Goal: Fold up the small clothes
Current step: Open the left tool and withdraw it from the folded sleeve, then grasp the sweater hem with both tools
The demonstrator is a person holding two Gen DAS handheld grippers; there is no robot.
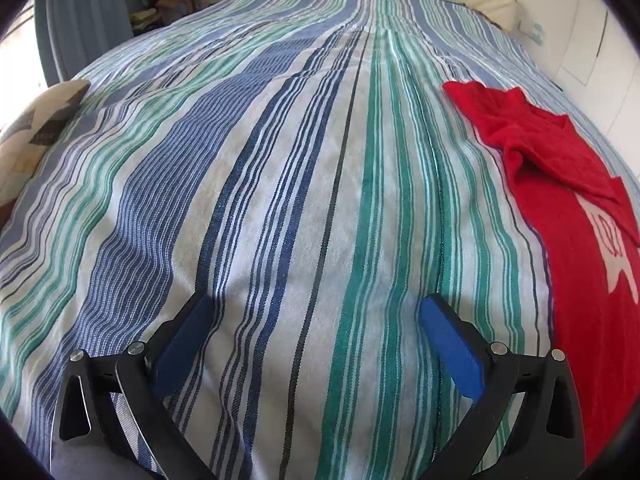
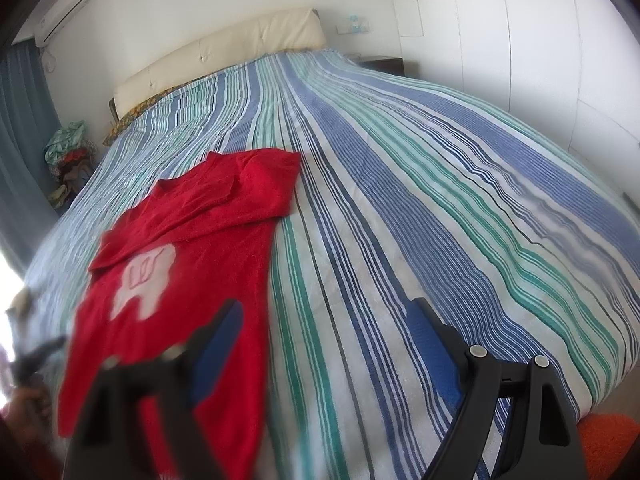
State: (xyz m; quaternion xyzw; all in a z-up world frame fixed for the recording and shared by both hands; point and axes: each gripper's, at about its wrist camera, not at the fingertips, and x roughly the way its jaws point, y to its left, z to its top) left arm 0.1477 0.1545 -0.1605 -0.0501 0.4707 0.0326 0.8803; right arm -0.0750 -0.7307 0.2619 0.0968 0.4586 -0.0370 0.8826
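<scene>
A small red shirt (image 2: 192, 240) with a pale print (image 2: 144, 280) lies flat on the striped bedspread (image 2: 400, 200), its sleeves folded in over the body. The same red shirt (image 1: 560, 200) runs along the right edge of the left wrist view. My left gripper (image 1: 316, 304) hangs open over bare bedspread (image 1: 280, 200), to the left of the shirt, nothing between its blue pads (image 1: 452, 344). My right gripper (image 2: 328, 312) is open too; its left finger (image 2: 220, 344) stands over the shirt's lower right part, its right finger (image 2: 432, 344) over the stripes. Neither touches the cloth.
A cream headboard (image 2: 224, 56) closes the far end of the bed. A heap of clothes (image 2: 68, 152) sits beside the bed at the far left near a curtain. A patterned cushion (image 1: 36, 128) lies at the left edge. White wardrobe doors (image 2: 540, 40) stand right. An orange thing (image 2: 608, 444) shows below the bed's corner.
</scene>
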